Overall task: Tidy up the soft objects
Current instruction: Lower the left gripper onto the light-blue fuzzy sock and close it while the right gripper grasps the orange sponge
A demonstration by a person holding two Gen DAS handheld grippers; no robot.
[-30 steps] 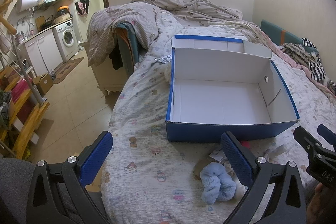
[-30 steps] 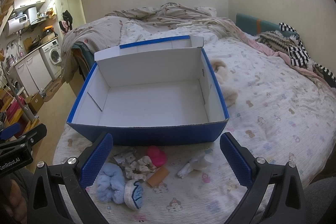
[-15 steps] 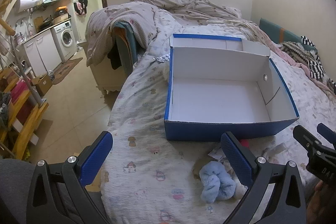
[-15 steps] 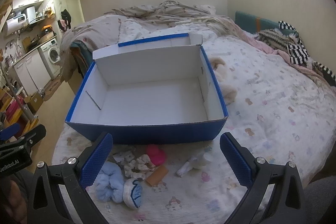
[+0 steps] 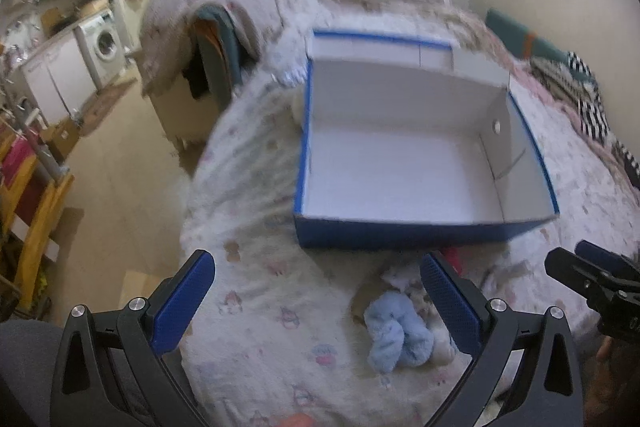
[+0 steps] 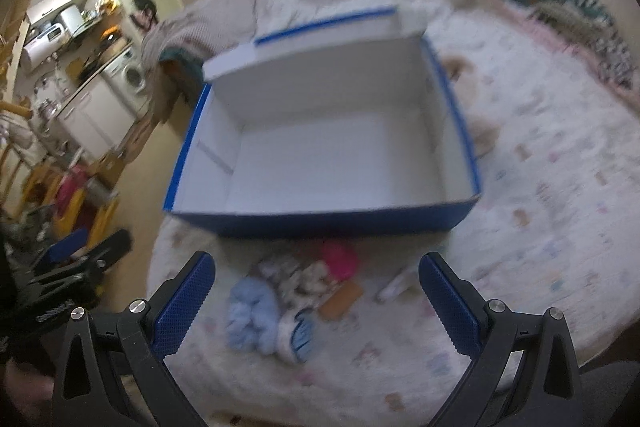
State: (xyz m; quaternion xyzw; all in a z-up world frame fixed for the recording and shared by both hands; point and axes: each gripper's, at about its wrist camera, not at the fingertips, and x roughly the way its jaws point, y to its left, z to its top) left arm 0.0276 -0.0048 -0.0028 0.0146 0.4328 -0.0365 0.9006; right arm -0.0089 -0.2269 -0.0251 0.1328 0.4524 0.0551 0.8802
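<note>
Pale blue and fluffy, the scrunchie (image 6: 252,313) lies crumpled on the bed (image 6: 552,227) just in front of the box (image 6: 320,223), at the near edge of a small heap: a white-and-blue sock (image 6: 298,335) touching it, a patterned cloth (image 6: 296,273), a pink piece (image 6: 340,257), an orange tab (image 6: 340,301) and a white tube (image 6: 394,285). Both views are smeared, so I cannot tell these small pieces apart with confidence. The box is blue outside, white inside, open and bare. My right tool (image 6: 316,303) hangs above the heap with its fingers spread wide, holding nothing; my left tool (image 5: 318,305) is likewise spread and free, with the scrunchie (image 5: 398,331) near its right finger. My worry is the clutter: closing on the scrunchie could also catch the sock, or drag the heap across the bed. The plush will compress and could slip from a shallow pinch. The two tools sit near each other, so I judge a collision possible if both reach in together. The heap also lies near the bed's edge, so a nudge might send things to the floor (image 5: 120,163).
</note>
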